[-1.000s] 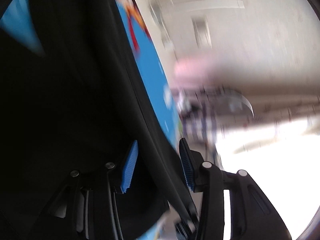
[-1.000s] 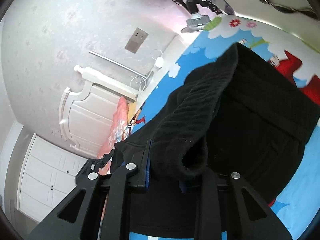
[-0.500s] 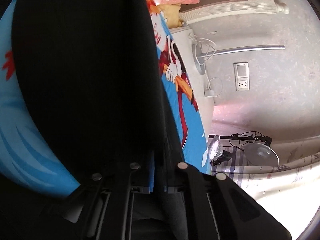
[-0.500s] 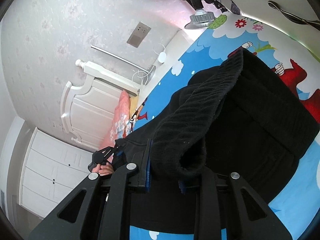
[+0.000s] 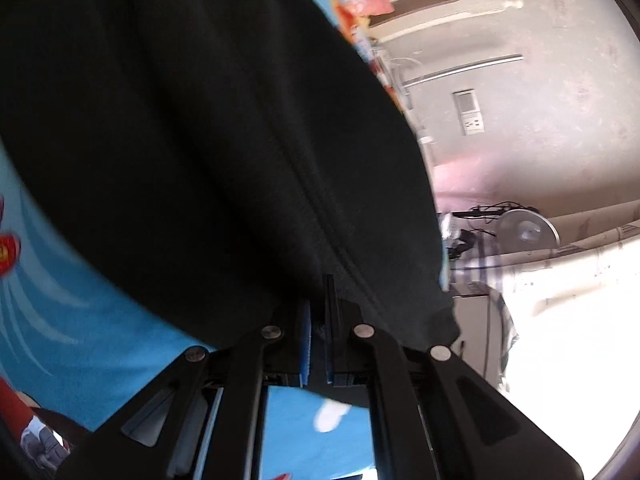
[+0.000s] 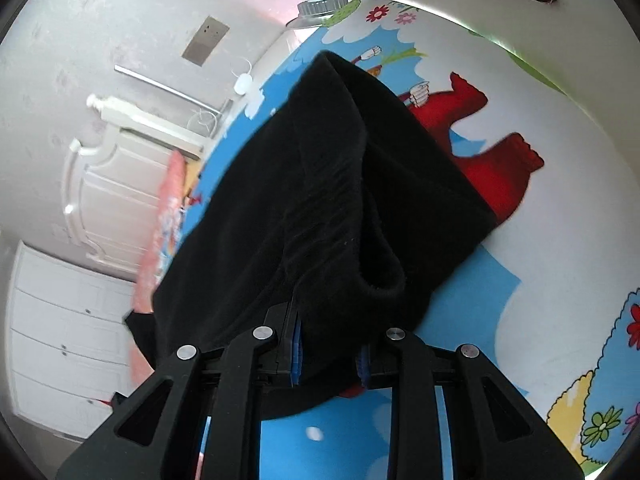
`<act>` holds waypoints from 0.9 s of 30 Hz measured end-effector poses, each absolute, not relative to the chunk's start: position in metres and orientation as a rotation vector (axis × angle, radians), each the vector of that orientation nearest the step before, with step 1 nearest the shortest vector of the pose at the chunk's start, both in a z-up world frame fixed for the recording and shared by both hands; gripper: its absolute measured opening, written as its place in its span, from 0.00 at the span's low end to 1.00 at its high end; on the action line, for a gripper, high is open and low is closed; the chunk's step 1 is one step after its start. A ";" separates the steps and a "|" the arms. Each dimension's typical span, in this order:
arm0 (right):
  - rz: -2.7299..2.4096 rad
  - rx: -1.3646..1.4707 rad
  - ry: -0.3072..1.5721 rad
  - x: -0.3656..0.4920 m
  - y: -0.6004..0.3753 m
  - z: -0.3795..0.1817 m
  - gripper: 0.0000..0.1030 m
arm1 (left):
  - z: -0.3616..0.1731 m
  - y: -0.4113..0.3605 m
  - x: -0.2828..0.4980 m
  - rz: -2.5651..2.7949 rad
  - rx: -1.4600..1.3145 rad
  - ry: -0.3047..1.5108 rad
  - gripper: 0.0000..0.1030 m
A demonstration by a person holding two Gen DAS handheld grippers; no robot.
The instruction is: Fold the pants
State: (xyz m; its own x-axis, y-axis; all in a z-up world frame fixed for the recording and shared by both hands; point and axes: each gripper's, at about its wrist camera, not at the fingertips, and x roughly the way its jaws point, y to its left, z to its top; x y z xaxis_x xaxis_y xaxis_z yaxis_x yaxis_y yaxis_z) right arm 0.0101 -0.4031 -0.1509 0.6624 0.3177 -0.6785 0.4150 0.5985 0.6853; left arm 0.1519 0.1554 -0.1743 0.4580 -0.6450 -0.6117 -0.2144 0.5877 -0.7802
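left gripper [image 5: 318, 332]: jaws narrow, pinching black pants [image 5: 200, 140] | right gripper [image 6: 328, 344]: jaws holding bunched pants | cartoon bedsheet [image 6: 560, 260] beneath

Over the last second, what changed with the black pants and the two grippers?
The left gripper went from open jaws around a fold to clamped on the black pants. The right gripper kept its hold on the ribbed waistband, and the cloth now hangs in a taller bunch ahead of it. The pants still lie over the cartoon bedsheet.

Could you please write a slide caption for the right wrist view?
Right gripper clamps a thick bunch of black pants above the cartoon-print bedsheet.
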 end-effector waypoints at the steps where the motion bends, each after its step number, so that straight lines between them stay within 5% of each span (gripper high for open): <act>1: -0.069 0.960 0.880 0.010 -0.403 -0.151 0.25 | -0.173 0.154 0.152 -0.321 -0.932 1.094 0.05; 6: -0.057 1.010 0.876 0.007 -0.408 -0.156 0.27 | -0.161 0.155 0.166 -0.329 -0.935 1.069 0.30; 10: -0.036 1.051 0.882 0.008 -0.413 -0.156 0.29 | -0.168 0.162 0.171 -0.303 -0.983 1.049 0.31; 14: -0.034 0.997 0.887 0.013 -0.410 -0.147 0.25 | -0.175 0.170 0.182 -0.288 -1.000 1.055 0.05; 21: -0.038 0.912 0.862 -0.003 -0.406 -0.117 0.22 | -0.136 0.170 0.152 -0.265 -0.900 1.013 0.05; 27: -0.061 0.926 0.923 -0.001 -0.405 -0.138 0.22 | -0.156 0.173 0.136 -0.237 -0.928 1.061 0.04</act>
State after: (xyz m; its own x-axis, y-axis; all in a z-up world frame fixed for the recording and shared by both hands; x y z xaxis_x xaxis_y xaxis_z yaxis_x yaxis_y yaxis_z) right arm -0.0006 -0.4054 -0.1382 0.6296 0.3248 -0.7058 0.4151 0.6273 0.6590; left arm 0.1358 0.1729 -0.1564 0.5029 -0.5782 -0.6425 -0.2504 0.6140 -0.7485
